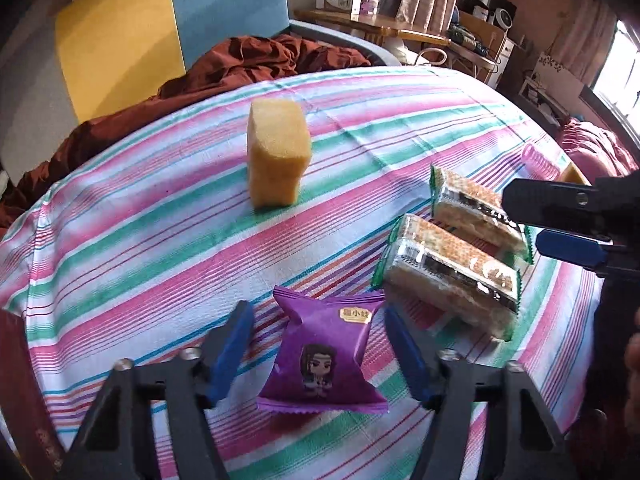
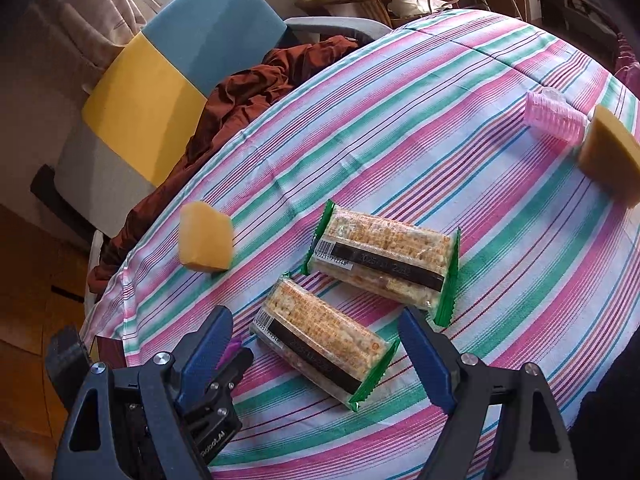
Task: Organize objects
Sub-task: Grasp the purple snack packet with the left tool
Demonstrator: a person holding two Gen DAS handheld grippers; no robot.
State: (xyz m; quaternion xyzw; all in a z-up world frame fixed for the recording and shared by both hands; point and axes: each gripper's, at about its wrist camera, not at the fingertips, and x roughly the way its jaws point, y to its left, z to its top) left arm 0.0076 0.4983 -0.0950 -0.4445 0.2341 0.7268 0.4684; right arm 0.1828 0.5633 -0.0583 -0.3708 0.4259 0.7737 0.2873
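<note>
Tabletop point(image 1: 132, 216) under a striped cloth, pink, green and white; dark red fabric point(image 1: 248, 60) bunched at its far edge.

Two clear-wrapped cracker sandwich packs with green crimped ends lie side by side near the middle, just apart: far pack point(image 2: 384, 264), near pack point(image 2: 324, 344).

We note a yellow sponge block point(image 1: 278, 156) standing upright, well apart from the packs. In the right wrist view, a second yellow sponge piece point(image 2: 610, 158) sits near the far right edge, just beside a pink ribbed plastic cup point(image 2: 554, 116) lying on its side.

Purple foil snack pouch with a cartoon figure point(image 1: 324, 356) sits between the left tongs point(image 1: 320, 340). Jaws narrowed around it; pads not pressing, small gaps either side.

Right tongs point(image 2: 316, 340) stand wide over the near pack, holding nothing.
</note>
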